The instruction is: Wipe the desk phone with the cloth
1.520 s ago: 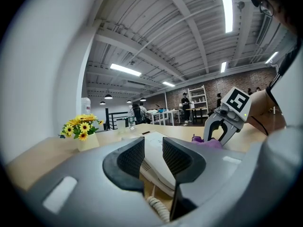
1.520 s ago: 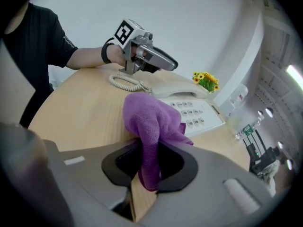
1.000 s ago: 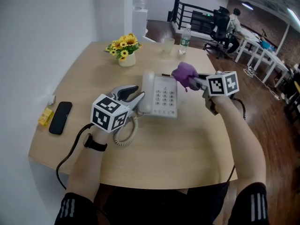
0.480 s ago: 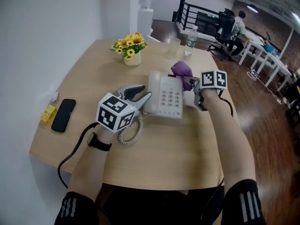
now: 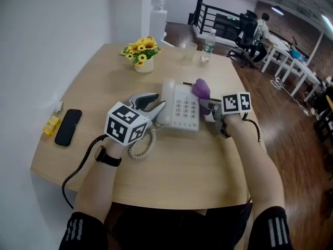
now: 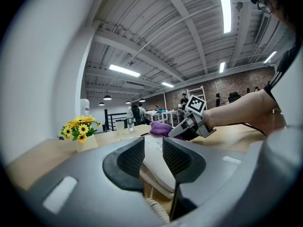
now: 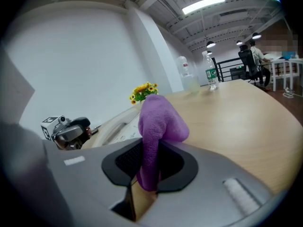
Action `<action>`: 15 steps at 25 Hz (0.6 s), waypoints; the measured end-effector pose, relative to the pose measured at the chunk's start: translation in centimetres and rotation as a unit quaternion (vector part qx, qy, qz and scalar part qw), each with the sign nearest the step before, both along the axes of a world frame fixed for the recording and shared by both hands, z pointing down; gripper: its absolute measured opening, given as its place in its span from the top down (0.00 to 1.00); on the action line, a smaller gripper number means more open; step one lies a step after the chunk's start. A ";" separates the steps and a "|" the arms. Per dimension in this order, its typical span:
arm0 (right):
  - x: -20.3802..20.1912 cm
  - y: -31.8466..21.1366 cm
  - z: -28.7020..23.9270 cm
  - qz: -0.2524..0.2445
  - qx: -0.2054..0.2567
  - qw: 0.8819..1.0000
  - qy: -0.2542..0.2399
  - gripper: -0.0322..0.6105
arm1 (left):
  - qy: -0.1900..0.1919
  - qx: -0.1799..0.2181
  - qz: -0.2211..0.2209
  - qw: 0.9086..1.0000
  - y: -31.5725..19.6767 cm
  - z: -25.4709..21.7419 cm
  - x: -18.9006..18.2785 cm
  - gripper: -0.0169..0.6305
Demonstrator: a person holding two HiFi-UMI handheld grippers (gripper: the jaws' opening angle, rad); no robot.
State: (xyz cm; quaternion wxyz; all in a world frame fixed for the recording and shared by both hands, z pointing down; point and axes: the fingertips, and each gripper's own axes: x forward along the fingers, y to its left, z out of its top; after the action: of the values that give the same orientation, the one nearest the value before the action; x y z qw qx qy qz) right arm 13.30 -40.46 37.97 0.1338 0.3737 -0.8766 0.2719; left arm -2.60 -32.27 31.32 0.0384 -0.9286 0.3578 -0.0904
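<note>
One cloth (image 7: 158, 119), right tool (image 7: 150, 167) (phone (image 5: 180, 110) left)

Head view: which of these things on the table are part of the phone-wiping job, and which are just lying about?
In the job: desk phone; its handset, gripped by the left tool; purple cloth, gripped by the right tool.

Lying about: sunflower pot; water bottle; clear cup; black mobile phone; yellow packet.

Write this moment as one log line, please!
left claw: shut on handset | right claw: shut on cloth | cloth: at far-right corner of desk phone
</note>
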 end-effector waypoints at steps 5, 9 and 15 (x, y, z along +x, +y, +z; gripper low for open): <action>-0.6 3.9 0.6 -0.038 0.006 0.999 0.010 0.83 | 0.000 0.000 0.000 1.000 0.0 0.0 -0.1 0.80; -1.2 7.1 0.8 -0.071 0.014 0.997 0.013 0.83 | -0.002 0.002 0.001 1.000 0.0 0.0 0.0 0.80; -2.2 11.4 1.0 -0.121 0.024 0.992 0.028 0.83 | -0.005 0.000 0.002 1.000 0.0 0.2 0.2 0.80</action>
State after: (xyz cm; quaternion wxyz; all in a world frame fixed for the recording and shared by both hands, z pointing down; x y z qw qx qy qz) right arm 11.06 -29.08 38.99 0.1806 0.2755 -0.9177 0.2219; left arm -2.42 -32.31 31.51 0.0407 -0.9287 0.3562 -0.0950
